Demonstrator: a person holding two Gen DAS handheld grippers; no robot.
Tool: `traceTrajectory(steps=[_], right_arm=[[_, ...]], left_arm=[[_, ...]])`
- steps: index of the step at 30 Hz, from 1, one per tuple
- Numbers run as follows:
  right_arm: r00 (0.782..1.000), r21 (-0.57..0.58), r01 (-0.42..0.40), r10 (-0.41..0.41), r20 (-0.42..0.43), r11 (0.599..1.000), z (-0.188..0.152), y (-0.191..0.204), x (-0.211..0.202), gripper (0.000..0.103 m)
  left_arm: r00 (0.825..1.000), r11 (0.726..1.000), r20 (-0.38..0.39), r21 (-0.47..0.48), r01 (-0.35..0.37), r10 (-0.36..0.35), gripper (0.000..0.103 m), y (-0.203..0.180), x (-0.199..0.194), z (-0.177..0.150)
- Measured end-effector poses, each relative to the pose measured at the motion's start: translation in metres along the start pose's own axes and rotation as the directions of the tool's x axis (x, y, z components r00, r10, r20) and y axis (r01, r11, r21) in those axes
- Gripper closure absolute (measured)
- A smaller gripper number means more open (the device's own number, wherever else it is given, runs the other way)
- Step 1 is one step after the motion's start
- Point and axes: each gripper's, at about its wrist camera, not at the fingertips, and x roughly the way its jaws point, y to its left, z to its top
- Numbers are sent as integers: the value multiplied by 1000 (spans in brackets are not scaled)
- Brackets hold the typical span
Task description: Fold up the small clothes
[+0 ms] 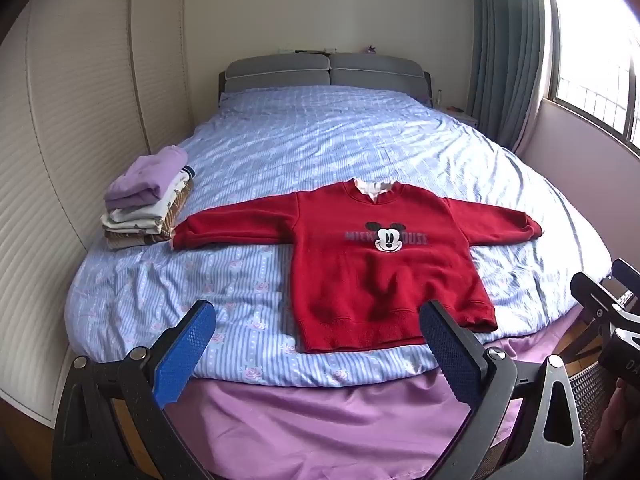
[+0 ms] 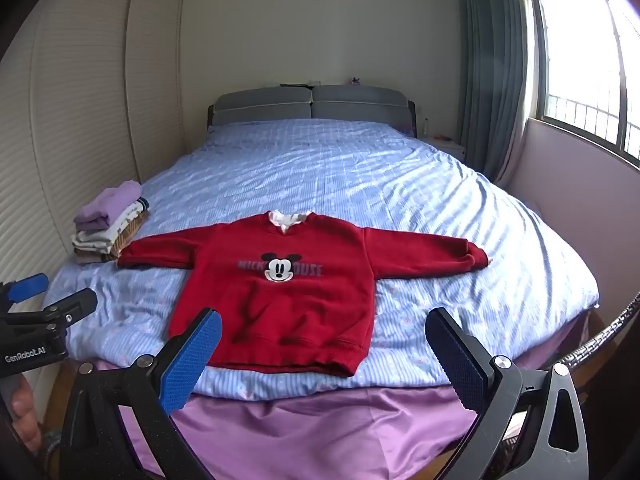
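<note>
A small red sweatshirt (image 1: 376,256) (image 2: 288,288) with a cartoon mouse print lies flat and face up on the blue bedcover, both sleeves spread out sideways and its hem toward me. My left gripper (image 1: 318,312) hovers open in front of the hem, above the bed's near edge, with nothing between its blue pads. My right gripper (image 2: 324,320) is also open and empty, held short of the hem's right side. Each gripper shows at the edge of the other's view: the right gripper (image 1: 600,292) and the left gripper (image 2: 52,292).
A stack of folded clothes (image 1: 148,200) (image 2: 110,226) sits at the bed's left side, touching the left cuff. The blue bedcover (image 1: 320,136) stretches back to a grey headboard (image 1: 320,70). A purple sheet (image 1: 320,412) hangs off the near edge. Wardrobe doors left, window right.
</note>
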Motion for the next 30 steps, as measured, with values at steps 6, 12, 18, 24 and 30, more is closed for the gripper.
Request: traceTrajectory(steps=[6,12,18,24,30], right_arm=[[1000,0,1,-1,-2,1000,0,1,0,0],[1000,0,0,0,-2,1000,0,0,-1,0],[1000,1,1,-1,-6,1000,0,1,1,0],[1000,0,2,-2,-7,1000,0,1,1,0],[1000,-1,3,-3,-7,1000,0,2,1,0]], left_arm=[[1000,1000,-10,-9,13,-13,0,18,2,0],[1000,1000,-4,2,-7,7,0,6,4,-3],[1000,1000,-5,7,-13,13,0,3,5,-5],[1000,1000,0,11,-17,17,0,5,4,-6],[1000,1000,0,7,-19,19,0,5,4,-7]])
